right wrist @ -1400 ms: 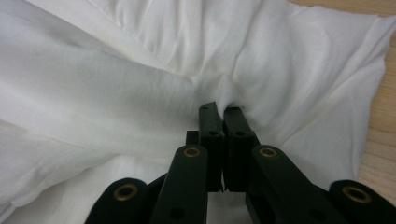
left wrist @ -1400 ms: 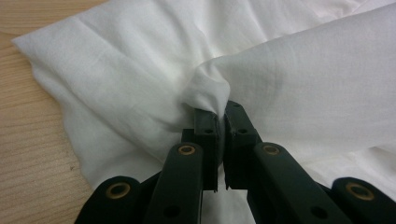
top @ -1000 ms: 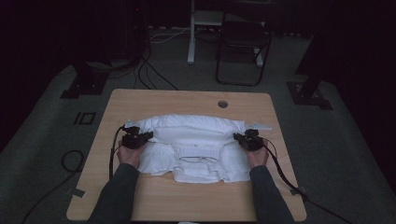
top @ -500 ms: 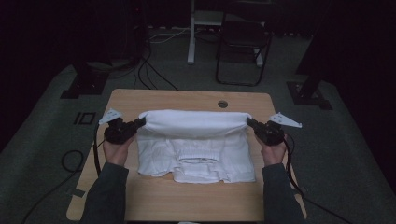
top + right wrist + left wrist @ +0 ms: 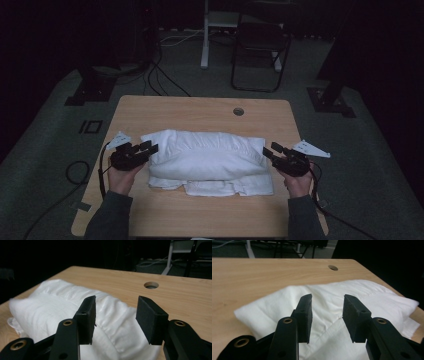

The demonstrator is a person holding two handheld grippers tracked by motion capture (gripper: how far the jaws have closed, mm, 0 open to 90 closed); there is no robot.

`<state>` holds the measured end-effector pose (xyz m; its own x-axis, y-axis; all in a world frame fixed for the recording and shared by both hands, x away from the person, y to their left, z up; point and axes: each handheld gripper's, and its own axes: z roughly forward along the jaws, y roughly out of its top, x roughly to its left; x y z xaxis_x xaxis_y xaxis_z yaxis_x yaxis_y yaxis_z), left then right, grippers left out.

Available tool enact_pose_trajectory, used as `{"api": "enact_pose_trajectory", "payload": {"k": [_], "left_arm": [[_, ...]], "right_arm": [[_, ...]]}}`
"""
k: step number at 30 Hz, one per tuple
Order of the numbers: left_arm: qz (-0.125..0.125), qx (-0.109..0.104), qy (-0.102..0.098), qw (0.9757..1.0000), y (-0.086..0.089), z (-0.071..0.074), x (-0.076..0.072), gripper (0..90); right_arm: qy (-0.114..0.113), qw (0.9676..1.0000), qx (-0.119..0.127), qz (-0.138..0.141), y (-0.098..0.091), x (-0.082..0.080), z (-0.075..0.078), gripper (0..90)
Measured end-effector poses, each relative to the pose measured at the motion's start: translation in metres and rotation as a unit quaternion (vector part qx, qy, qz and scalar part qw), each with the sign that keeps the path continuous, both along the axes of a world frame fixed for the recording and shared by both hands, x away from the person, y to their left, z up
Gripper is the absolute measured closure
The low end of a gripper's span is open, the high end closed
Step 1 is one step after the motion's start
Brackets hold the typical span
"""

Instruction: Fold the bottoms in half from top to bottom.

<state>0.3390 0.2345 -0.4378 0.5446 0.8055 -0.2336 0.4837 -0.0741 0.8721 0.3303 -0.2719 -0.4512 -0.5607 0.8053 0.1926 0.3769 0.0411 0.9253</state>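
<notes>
One white folded garment lies between the two hand-held grippers, its long axis running straight from one to the other, across the tabletop as the high view sees it. Its far half is a puffed roll of cloth, folded over onto a flatter layer that sticks out on the side nearer the person. What kind of garment it is cannot be told.

The left hand-held gripper sits just beside the garment's left end, pointing inward at it; its jaws have just been opening and now stand apart with nothing pinched between the pads. In the left gripper view the white cloth lies beyond and below the parted jaws. The right hand-held gripper mirrors it at the garment's right end, jaws likewise just opened, apart and empty; the right gripper view shows the rolled cloth beyond and below them.

The tabletop is pale wood with one round cable hole beyond the garment, on the far side from both grippers. The room is dim, with grey carpet, one dark chair and one white table leg behind the tabletop, and black cables trailing on the floor.
</notes>
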Motion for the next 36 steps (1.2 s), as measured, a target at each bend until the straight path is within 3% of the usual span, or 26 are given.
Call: {"api": "enact_pose_trajectory", "payload": {"k": [5,8,11,15,17,22,26,30,33,36], "left_arm": [[-0.020,0.016,0.011,0.9996,-0.033,-0.001,0.018,61.2],[-0.029,0.022,0.028,0.9989,-0.054,-0.009,0.030,61.4],[-0.036,0.045,0.049,0.9972,-0.075,-0.024,0.040,61.7],[-0.051,0.068,0.077,0.9934,-0.090,-0.050,0.040,62.3],[-0.055,0.075,0.088,0.9918,-0.091,-0.062,0.036,62.5],[-0.059,0.081,0.093,0.9906,-0.089,-0.076,0.023,63.2],[-0.061,0.090,0.089,0.9901,-0.088,-0.082,0.013,63.3],[-0.060,0.083,0.088,0.9908,-0.085,-0.091,0.004,63.1],[-0.057,0.077,0.090,0.9914,-0.080,-0.092,-0.002,62.9],[-0.056,0.084,0.091,0.9907,-0.078,-0.088,-0.003,58.7]], "right_arm": [[0.015,0.9988,-0.043,0.019,0.037,0.020,-0.005,53.4],[0.034,0.9977,-0.054,0.024,0.059,0.035,-0.013,55.4],[0.048,0.9962,-0.067,0.029,0.078,0.046,-0.020,55.2],[0.061,0.9914,-0.108,0.042,0.096,0.048,-0.034,54.4],[0.065,0.9881,-0.130,0.049,0.101,0.042,-0.044,54.4],[0.076,0.9846,-0.148,0.054,0.100,0.029,-0.063,54.8],[0.075,0.9844,-0.151,0.052,0.097,0.019,-0.072,54.9],[0.073,0.9831,-0.159,0.054,0.098,0.013,-0.079,55.2],[0.071,0.9832,-0.158,0.055,0.098,0.012,-0.082,55.2],[0.070,0.9835,-0.158,0.053,0.099,0.012,-0.083,55.3]]}}
